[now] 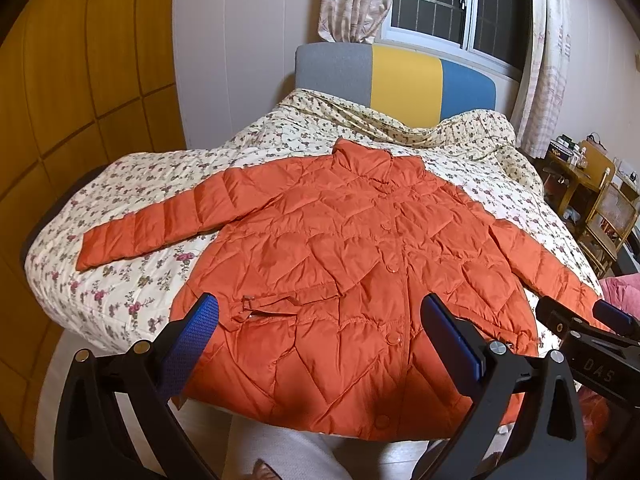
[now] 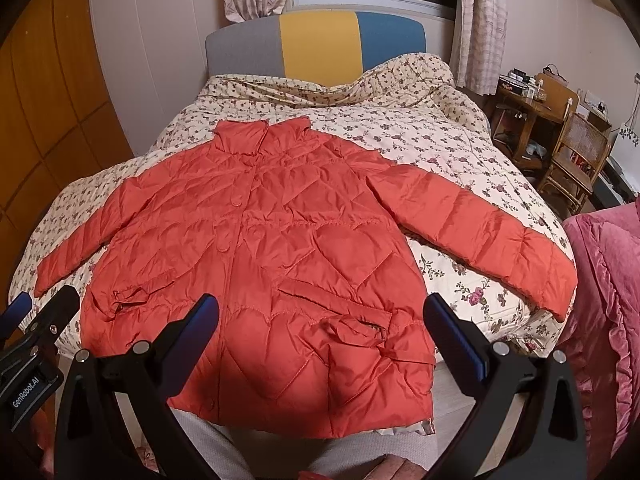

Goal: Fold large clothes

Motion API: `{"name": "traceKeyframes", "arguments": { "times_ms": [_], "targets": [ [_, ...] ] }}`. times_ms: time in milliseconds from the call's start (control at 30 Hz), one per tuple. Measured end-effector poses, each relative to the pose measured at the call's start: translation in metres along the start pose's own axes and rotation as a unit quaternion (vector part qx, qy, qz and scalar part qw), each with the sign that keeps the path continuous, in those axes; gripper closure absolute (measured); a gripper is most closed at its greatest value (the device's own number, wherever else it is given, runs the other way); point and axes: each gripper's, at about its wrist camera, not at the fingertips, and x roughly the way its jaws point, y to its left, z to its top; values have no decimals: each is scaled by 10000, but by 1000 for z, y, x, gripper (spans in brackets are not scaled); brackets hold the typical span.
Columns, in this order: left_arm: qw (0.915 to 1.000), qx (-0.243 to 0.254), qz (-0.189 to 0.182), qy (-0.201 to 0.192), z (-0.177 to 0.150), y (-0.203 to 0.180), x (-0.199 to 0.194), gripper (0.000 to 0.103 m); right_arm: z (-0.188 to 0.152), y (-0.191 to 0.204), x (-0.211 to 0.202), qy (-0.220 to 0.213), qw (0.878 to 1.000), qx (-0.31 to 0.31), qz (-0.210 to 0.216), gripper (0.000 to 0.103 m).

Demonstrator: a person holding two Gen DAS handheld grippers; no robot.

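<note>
Orange quilted jacket (image 1: 340, 264) lies flat, front up, buttoned, on a floral quilt (image 1: 132, 280) covering the bed; collar toward the headboard (image 1: 404, 76), hem hanging slightly over the near bed edge. Both sleeves spread outward and down: one sleeve (image 1: 148, 228) angled to the left side of the quilt, the other sleeve (image 2: 480, 232) reaching the right edge near a pink blanket (image 2: 604, 312). Pockets with small bows sit low on each front panel.

Left gripper (image 1: 320, 332) hovers above the hem, jaws spread wide, blue pads on both fingers, nothing between them, not touching fabric. Right gripper (image 2: 322, 332) likewise held over the lower jacket, jaws wide apart, empty. Each gripper shows at the edge of the other's view, side by side, near each other.

Headboard striped grey, yellow, blue. Window (image 1: 460, 4) with curtains behind it. Wooden wardrobe (image 1: 72, 92) left. Wooden desk (image 2: 528, 120) and chair (image 2: 576, 160) right, cluttered items too small to tell.
</note>
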Motion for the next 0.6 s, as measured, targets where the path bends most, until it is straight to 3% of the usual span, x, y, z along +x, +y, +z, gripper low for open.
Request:
{"name": "traceKeyframes", "arguments": {
  "times_ms": [600],
  "targets": [
    [10000,17,-54,-22,0,-2,-1,3,-1,0,6,88,10000,3,13,2]
  ]
}}
